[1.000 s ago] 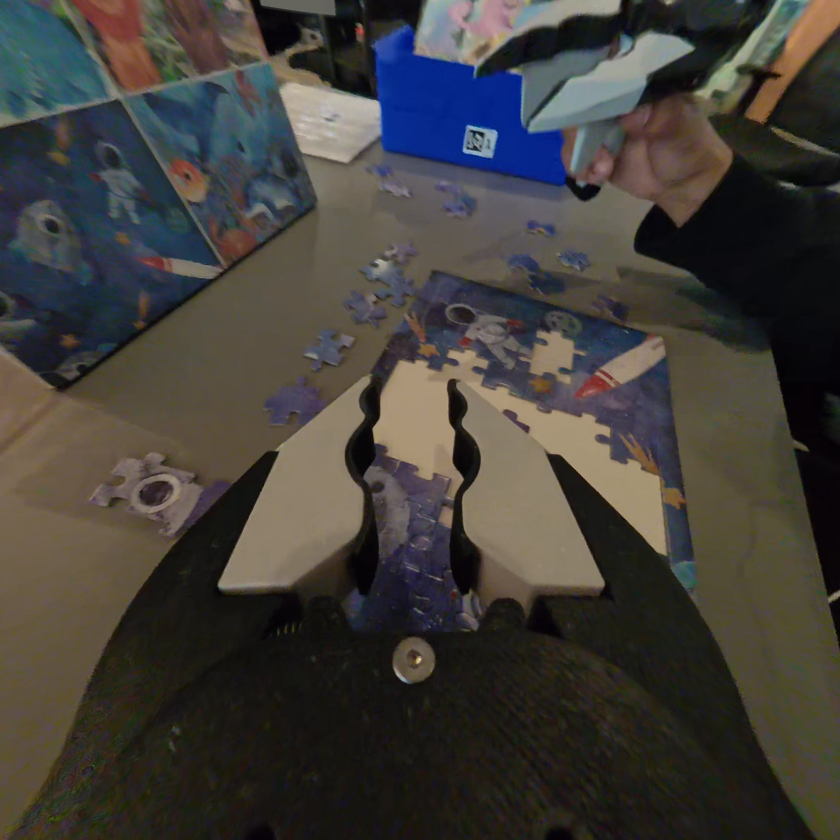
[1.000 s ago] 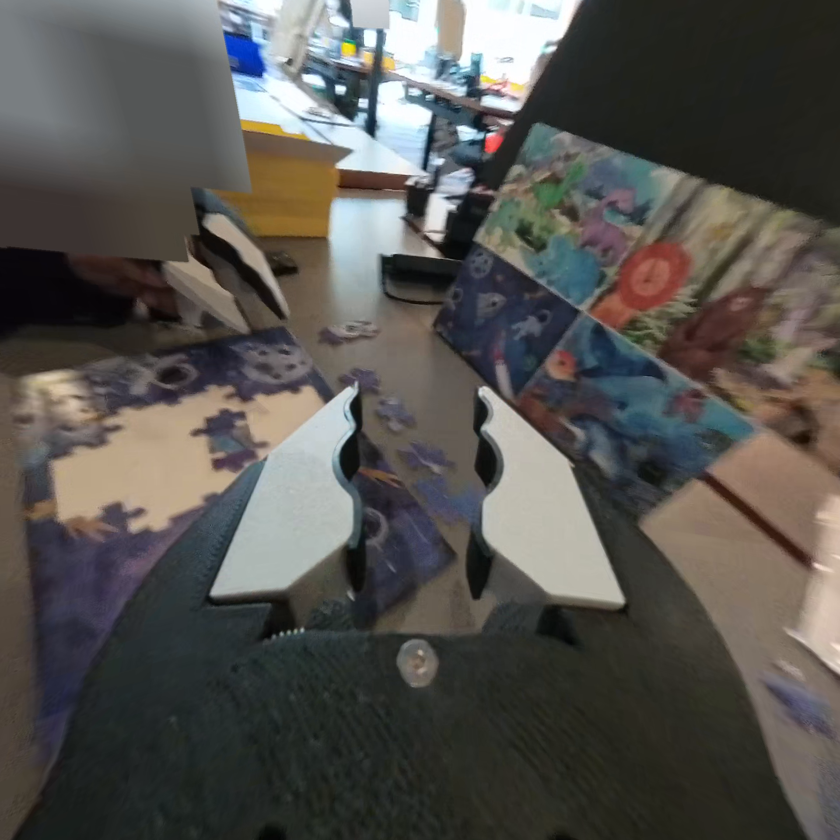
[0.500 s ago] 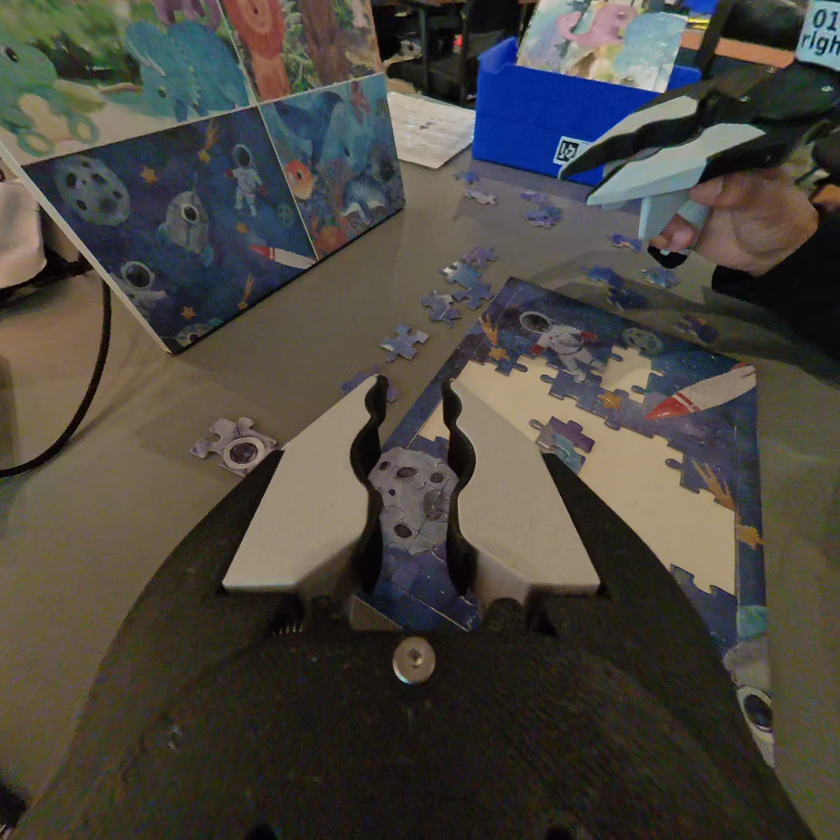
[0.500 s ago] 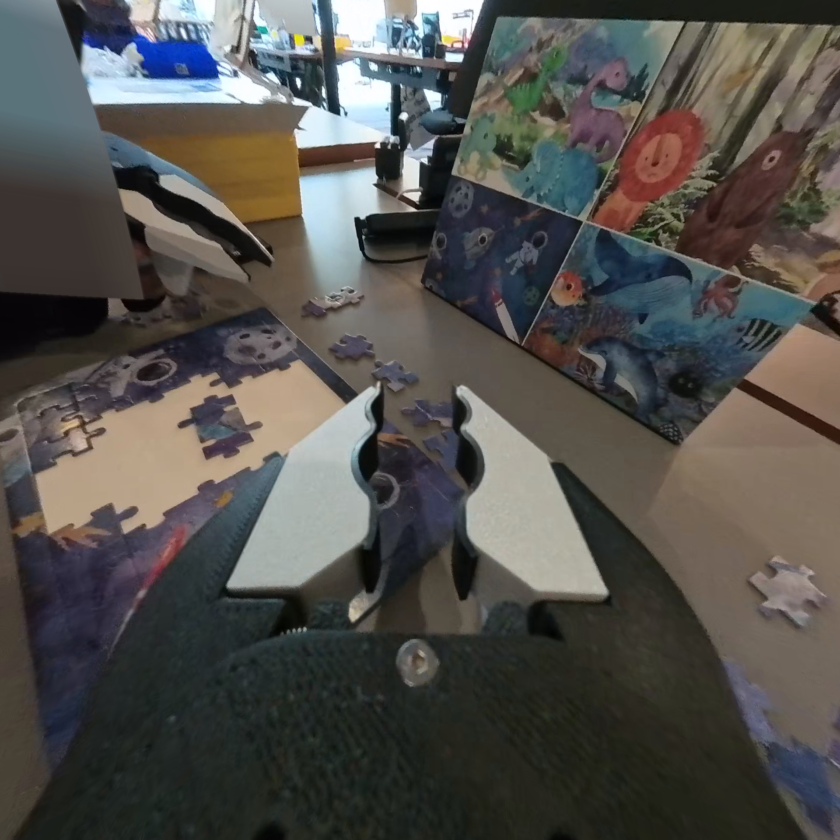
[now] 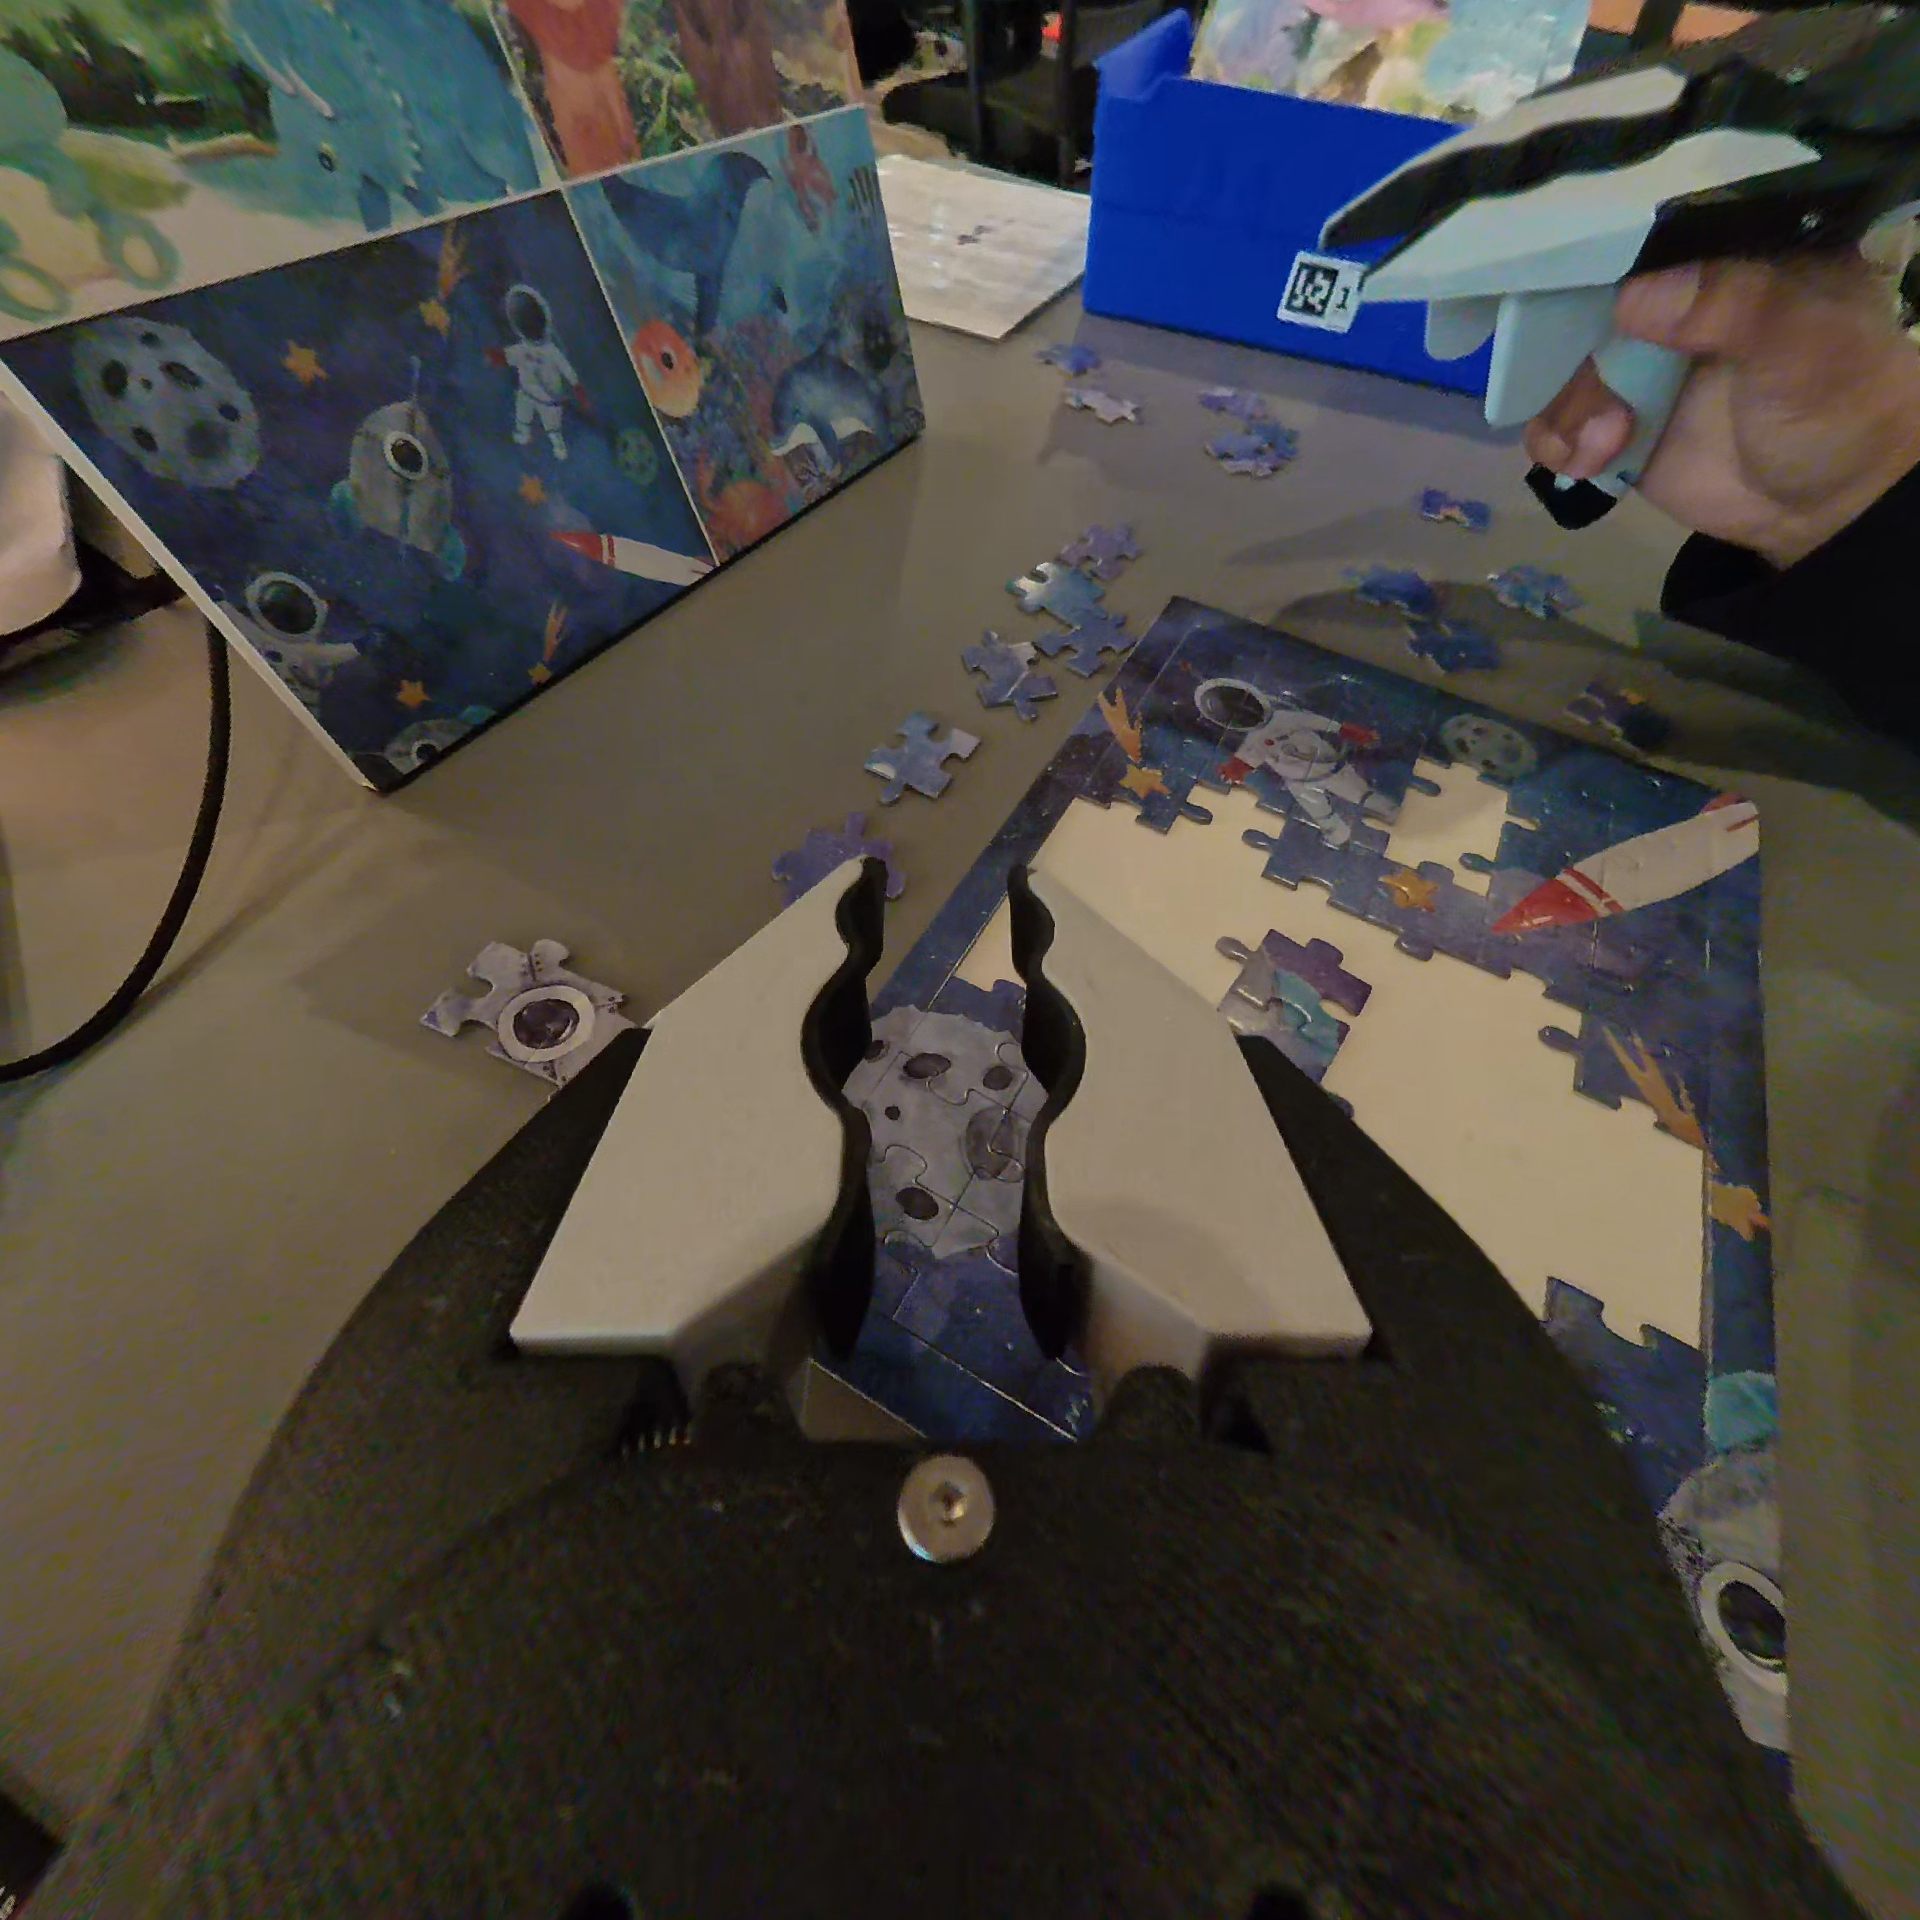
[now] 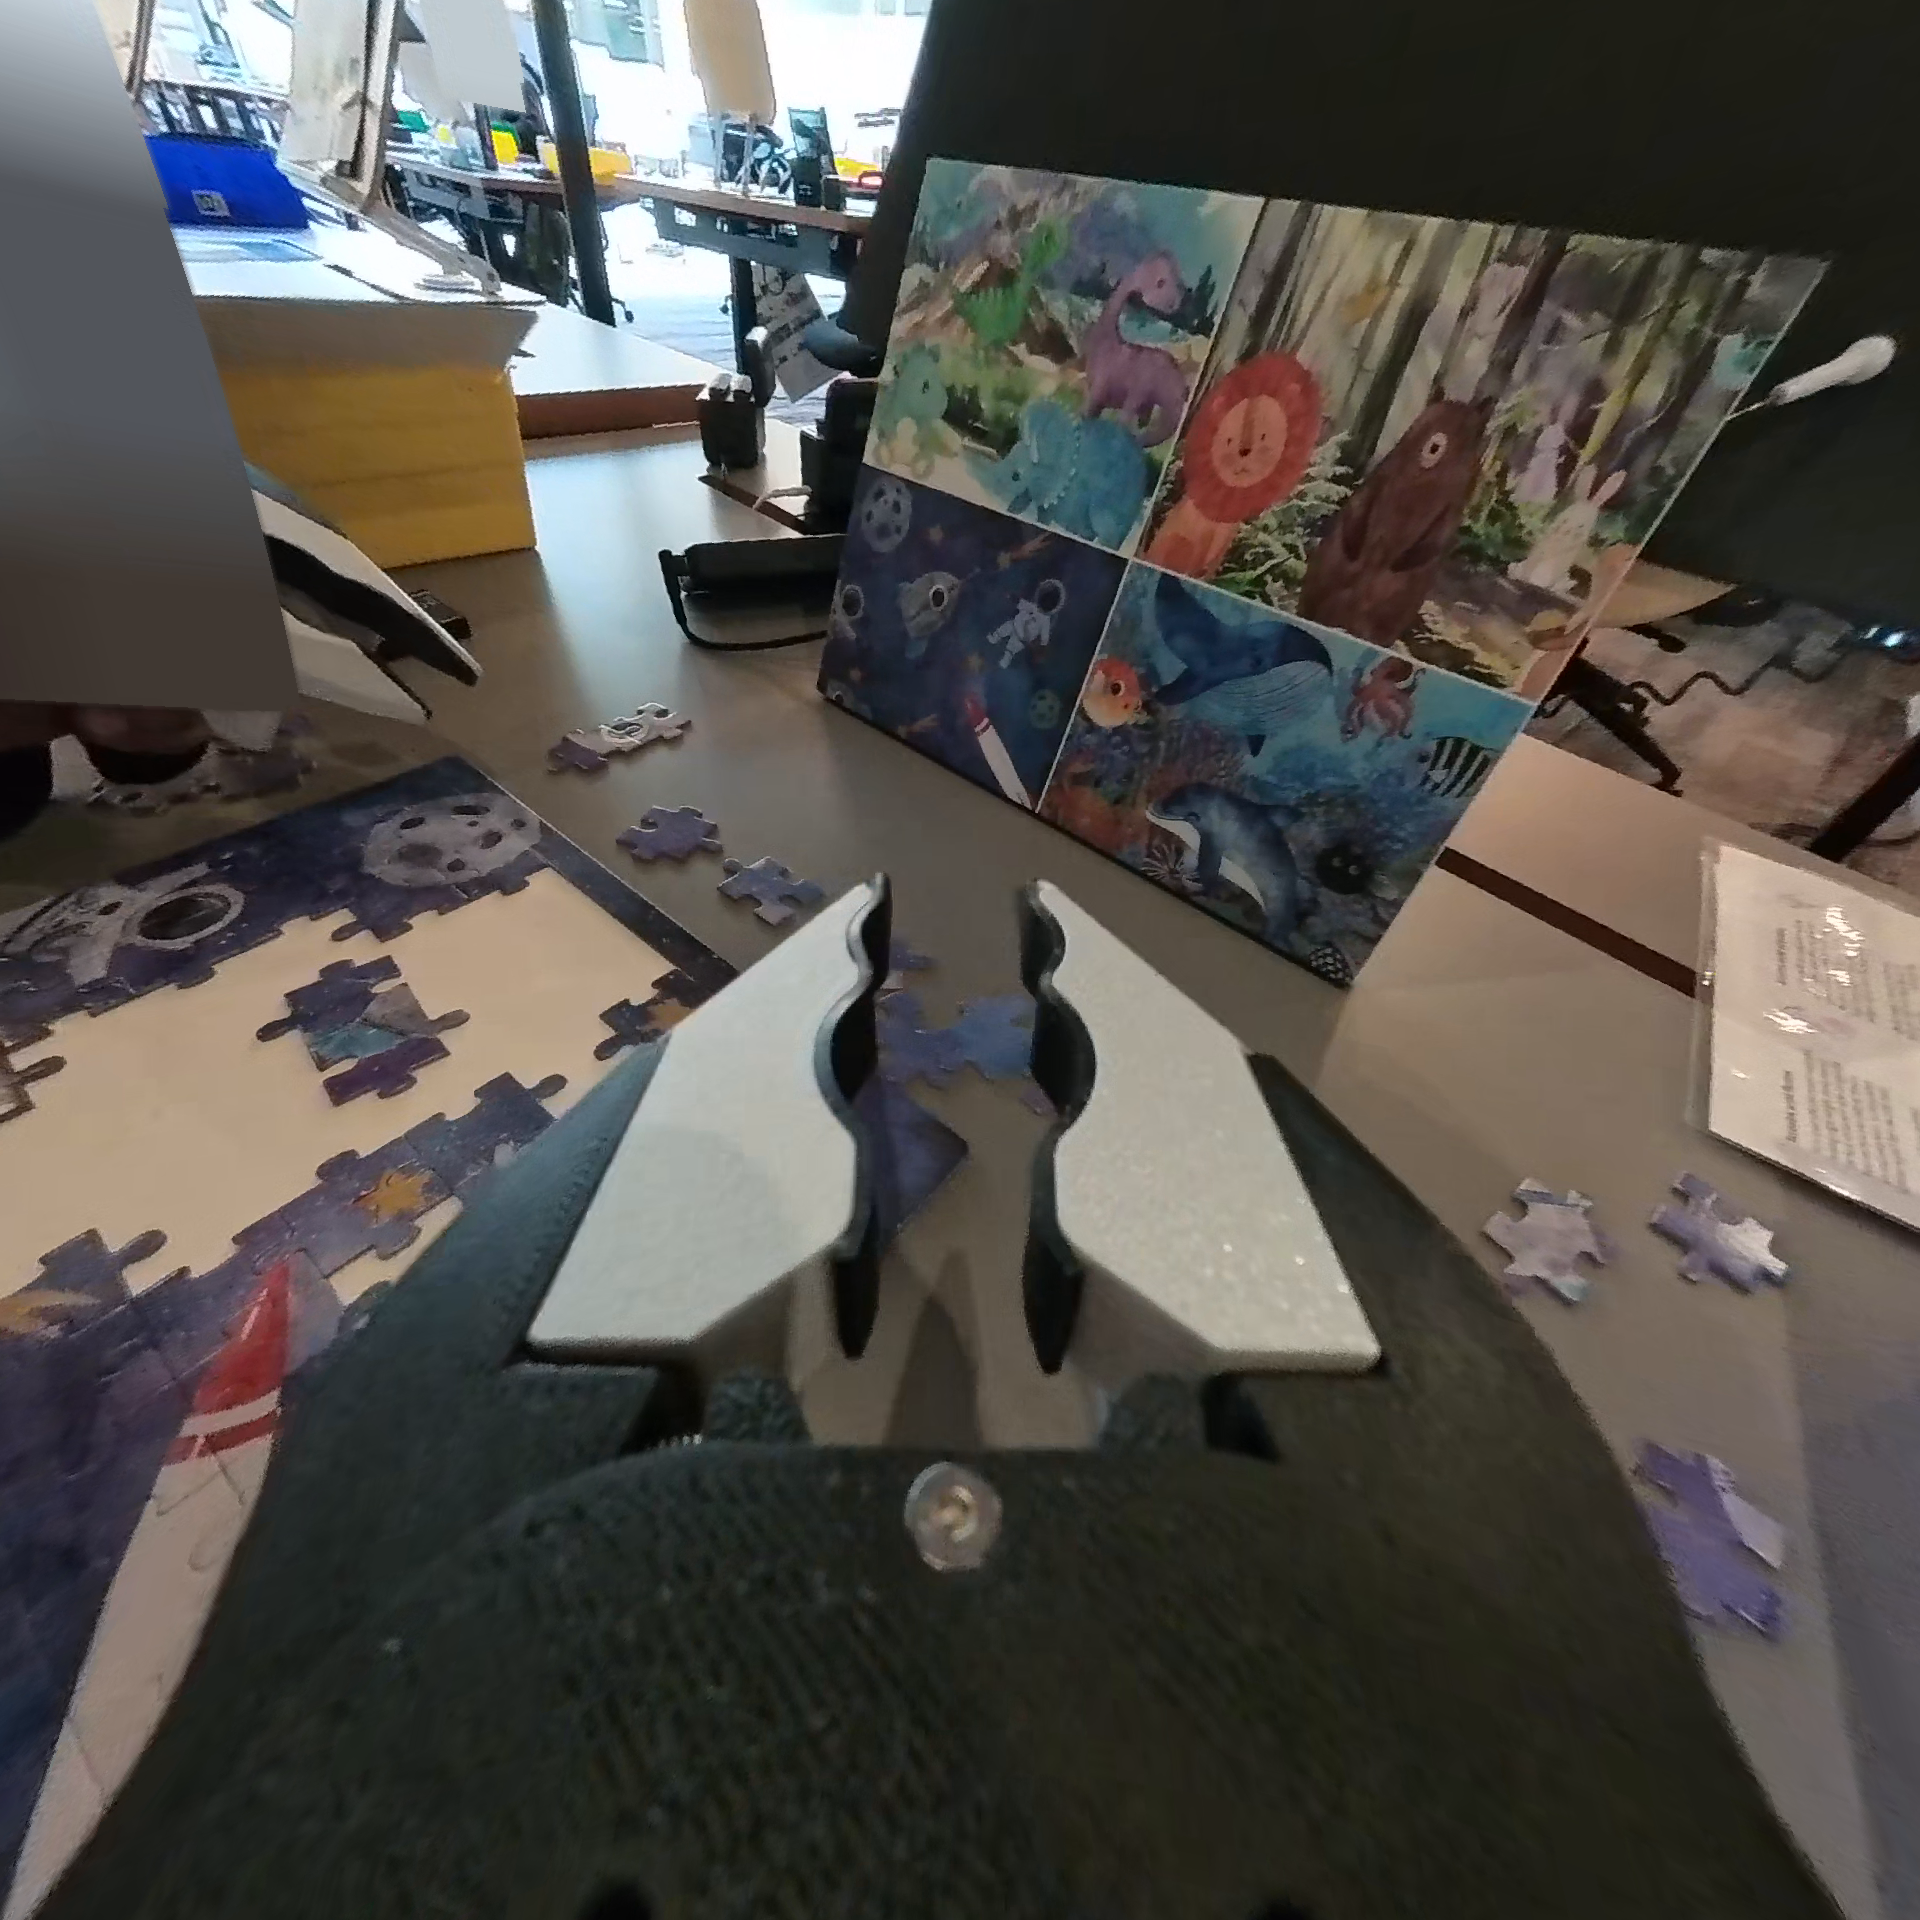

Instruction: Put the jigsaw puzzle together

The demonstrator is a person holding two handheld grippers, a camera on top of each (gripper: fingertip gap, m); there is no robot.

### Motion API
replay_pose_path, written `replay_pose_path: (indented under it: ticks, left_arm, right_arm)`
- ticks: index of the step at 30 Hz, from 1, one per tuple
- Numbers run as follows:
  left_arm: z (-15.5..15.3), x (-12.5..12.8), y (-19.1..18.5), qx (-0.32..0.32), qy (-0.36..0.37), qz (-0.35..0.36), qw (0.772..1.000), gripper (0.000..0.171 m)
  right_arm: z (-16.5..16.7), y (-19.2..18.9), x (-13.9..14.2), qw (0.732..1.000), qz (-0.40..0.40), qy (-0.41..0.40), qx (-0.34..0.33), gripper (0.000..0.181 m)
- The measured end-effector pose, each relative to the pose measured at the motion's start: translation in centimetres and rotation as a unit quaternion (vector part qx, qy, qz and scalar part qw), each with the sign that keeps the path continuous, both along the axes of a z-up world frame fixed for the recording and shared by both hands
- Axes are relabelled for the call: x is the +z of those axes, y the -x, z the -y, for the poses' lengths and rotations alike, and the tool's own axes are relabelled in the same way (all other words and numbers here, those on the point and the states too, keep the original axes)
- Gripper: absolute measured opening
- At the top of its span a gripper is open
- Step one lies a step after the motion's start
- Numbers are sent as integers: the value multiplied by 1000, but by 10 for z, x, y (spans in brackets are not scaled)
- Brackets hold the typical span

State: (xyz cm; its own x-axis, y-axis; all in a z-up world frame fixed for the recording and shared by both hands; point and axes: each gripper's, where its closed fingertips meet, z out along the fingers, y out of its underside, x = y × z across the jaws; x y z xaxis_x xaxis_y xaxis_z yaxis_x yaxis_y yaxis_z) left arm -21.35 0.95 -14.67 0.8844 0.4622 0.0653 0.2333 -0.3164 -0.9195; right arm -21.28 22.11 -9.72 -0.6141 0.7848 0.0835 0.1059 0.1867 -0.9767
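The space puzzle board [image 5: 1455, 1132] lies flat on the grey table, its blue border and astronaut area joined around a bare cream middle. A small joined cluster [image 5: 1294, 987] lies loose on the cream part. My left gripper [image 5: 940, 883] is open and empty, above the board's near left corner. My right gripper [image 6: 956, 904] is open and empty, above the board's far corner beside loose blue pieces [image 6: 966, 1029]. In the left wrist view the right gripper [image 5: 1351, 244] hangs above the table at the upper right. The board [image 6: 208, 1101] also shows in the right wrist view.
Loose pieces lie left of the board [image 5: 920, 753], with a white porthole piece [image 5: 525, 1013]. A reference picture box [image 5: 416, 447] stands tilted at the left. A blue bin [image 5: 1226, 197] is behind, a black cable [image 5: 177, 883] at the left. A sleeved paper sheet [image 6: 1829, 1039] lies on the table.
My left gripper has pulled back toward the board's near left corner, so more table and picture box show. My right gripper's jaws have narrowed and its view has steadied.
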Motion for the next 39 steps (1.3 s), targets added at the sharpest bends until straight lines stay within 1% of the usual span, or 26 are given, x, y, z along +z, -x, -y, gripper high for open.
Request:
replay_pose_path:
  ticks: [8, 11, 14, 20, 23, 26, 30, 33, 36, 39]
  left_arm:
    - [-1, -3, 0, -1, 8, -1, 1000, 22]
    - [-2, -4, -1, -2, 10, 1, 1000, 22]
    - [-2, -6, -1, -3, 13, 1, 1000, 22]
    - [-6, -7, -2, -6, 11, 7, 1000, 22]
    - [-11, -8, -4, -13, 7, 17, 1000, 22]
    - [-13, -12, -5, -17, 13, 18, 1000, 22]
    - [-16, -12, -8, -24, 12, 20, 999, 22]
    - [-17, -10, -10, -26, 10, 17, 999, 22]
    - [-18, -6, -12, -30, 7, 11, 999, 22]
    - [-19, -4, -14, -34, 7, 5, 999, 22]
  right_arm:
    - [-10, -1, 11, 1000, -15, 17, -16, 23]
    - [-9, 0, 9, 1000, -5, 23, -11, 27]
    - [-3, 1, -5, 1000, 25, 10, -3, 34]
    - [12, 5, -39, 996, 69, -63, 5, 38]
    - [22, 12, -56, 992, 105, -68, 5, 43]
    - [37, 22, -80, 982, 165, -94, 5, 50]
    - [58, 35, -103, 969, 193, -154, 14, 53]
    - [68, 42, -109, 967, 206, -149, 22, 52]
    - [71, 49, -113, 964, 223, -142, 27, 53]
    - [71, 55, -113, 963, 228, -141, 22, 41]
